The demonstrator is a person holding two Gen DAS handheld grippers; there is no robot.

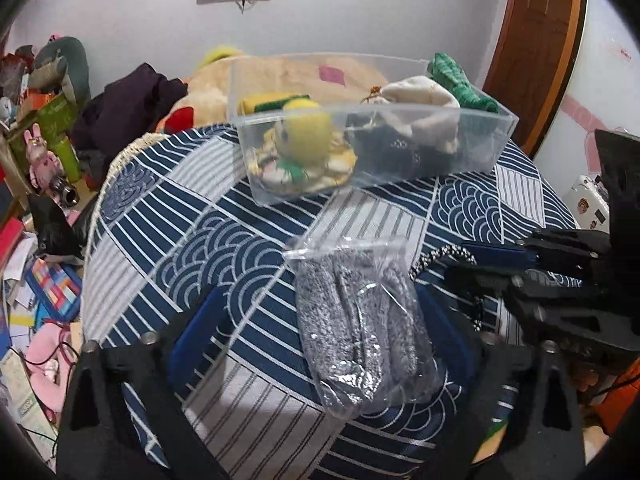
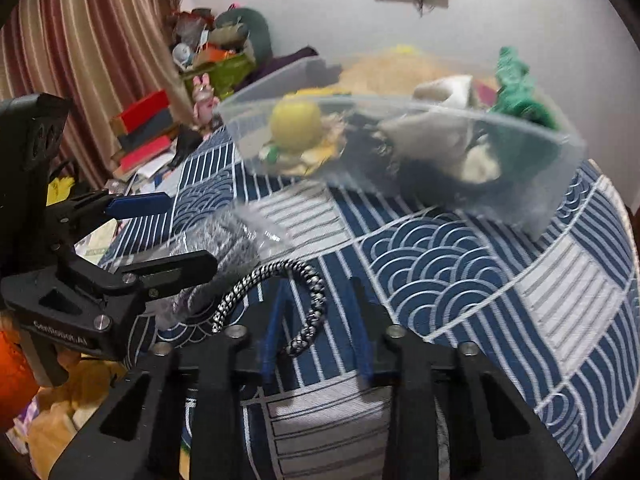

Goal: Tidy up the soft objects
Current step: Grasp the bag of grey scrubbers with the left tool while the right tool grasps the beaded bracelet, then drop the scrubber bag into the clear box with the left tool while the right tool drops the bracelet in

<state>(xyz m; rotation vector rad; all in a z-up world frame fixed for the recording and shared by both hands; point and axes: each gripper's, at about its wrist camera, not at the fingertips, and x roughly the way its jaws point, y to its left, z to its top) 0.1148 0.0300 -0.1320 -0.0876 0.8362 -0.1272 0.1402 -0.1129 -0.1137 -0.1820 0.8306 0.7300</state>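
Left hand-held gripper [image 1: 320,340] is spread wide around a bagged grey cloth [image 1: 360,332] at 6 o'clock on the table [image 1: 168,216]. Right hand-held gripper [image 2: 316,316] is partly open around a braided cord [image 2: 280,292]. Clear bin [image 1: 360,148] at 12 holds a yellow plush [image 1: 306,128], white cloth [image 1: 424,100], green knit [image 1: 460,84].

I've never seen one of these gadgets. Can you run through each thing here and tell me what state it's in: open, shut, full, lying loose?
Clear bin: lidless, part-filled with soft items.
Yellow plush: inside the bin.
Green knit: at the bin's far right corner.
Bagged grey fabric: bag top open, between the left gripper's spread fingers.
Braided cord: loose on the patterned cloth, between the right gripper's open fingers.
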